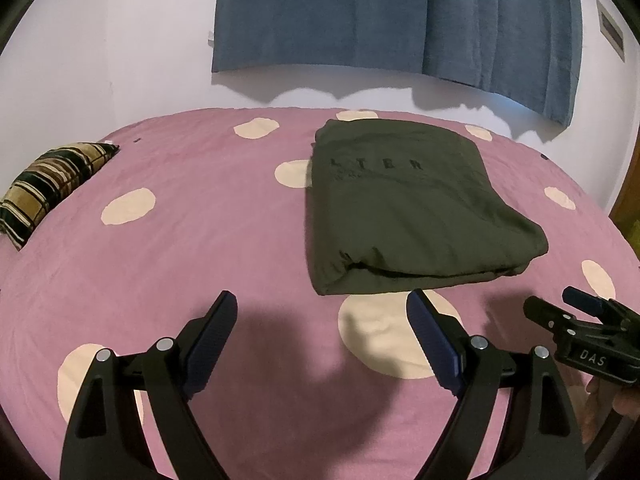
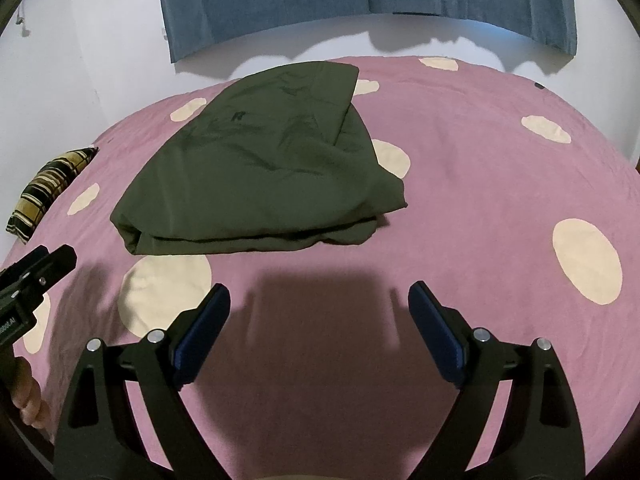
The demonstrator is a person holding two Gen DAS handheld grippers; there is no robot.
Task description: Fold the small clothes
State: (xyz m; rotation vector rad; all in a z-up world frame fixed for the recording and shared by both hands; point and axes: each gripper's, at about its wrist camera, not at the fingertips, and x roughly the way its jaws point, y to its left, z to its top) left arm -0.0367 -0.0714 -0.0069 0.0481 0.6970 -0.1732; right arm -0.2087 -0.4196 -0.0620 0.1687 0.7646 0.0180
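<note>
Olive-green garment (image 1: 404, 208) — folded into a thick rectangle, dark lettering on its top face, lying flat on the bedspread (image 1: 200, 240) toward the far middle, folded edge facing the grippers.

Bedspread: mauve with cream dots, covering the whole bed.

Left gripper (image 1: 322, 308) — jaws spread wide, nothing between them, hovering above the bedspread just short of the garment's near edge.

Right gripper (image 2: 319, 300): jaws likewise wide apart and empty, over bare bedspread, the garment ahead and to its left.

Plaid cushion (image 1: 48, 188) at the bed's left edge. Blue curtain (image 1: 396, 20) hanging on the white wall behind.
</note>
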